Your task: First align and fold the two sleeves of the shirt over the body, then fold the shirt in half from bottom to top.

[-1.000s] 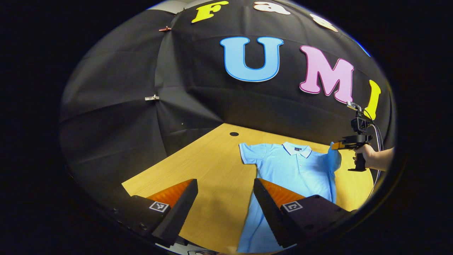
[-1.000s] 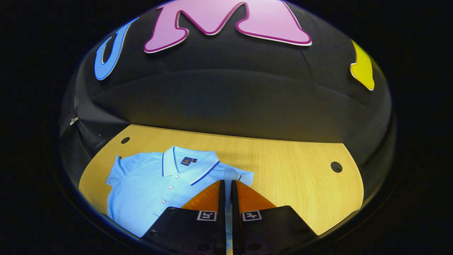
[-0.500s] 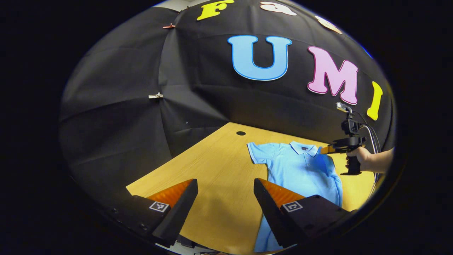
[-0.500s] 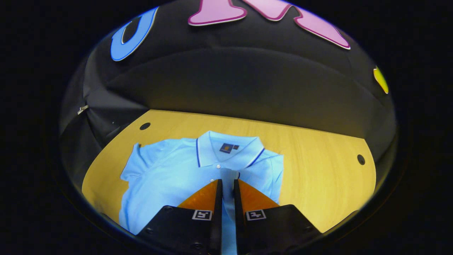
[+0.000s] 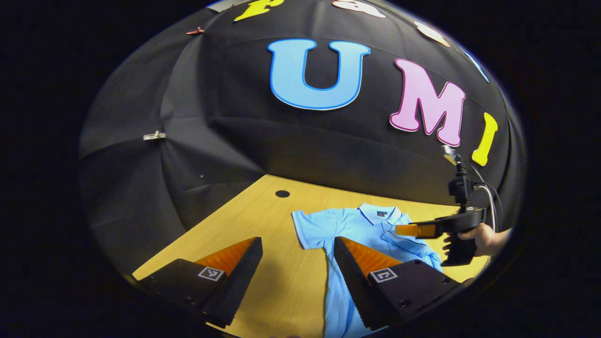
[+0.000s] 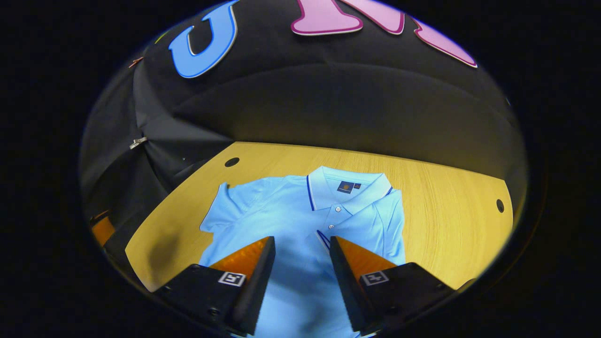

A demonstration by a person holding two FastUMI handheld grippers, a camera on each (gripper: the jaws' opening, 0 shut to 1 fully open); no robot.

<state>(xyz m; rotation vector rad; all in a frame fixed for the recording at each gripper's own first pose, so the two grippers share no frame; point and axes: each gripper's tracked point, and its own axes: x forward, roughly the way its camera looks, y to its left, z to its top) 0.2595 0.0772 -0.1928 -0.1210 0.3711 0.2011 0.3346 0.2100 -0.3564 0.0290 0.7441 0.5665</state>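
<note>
Sleeve work is half done, judging by how the light blue short-sleeved polo shirt (image 6: 300, 220) lies flat on the yellow wooden desk (image 6: 450, 197), collar away from the person and hem toward them, its long axis running near to far. In the right gripper view one sleeve (image 6: 382, 220) is folded in over the body, while the other sleeve (image 5: 312, 227) lies spread out flat to the side. That unfolded sleeve lies just ahead of the left tongs (image 5: 298, 249), which hang released above the desk and are the nearer pair to it. The right tongs (image 6: 298, 251) hover released over the chest. Half a second ago they were clenched on the sleeve fabric; now they have let go, and that sleeve rests on the body.
</note>
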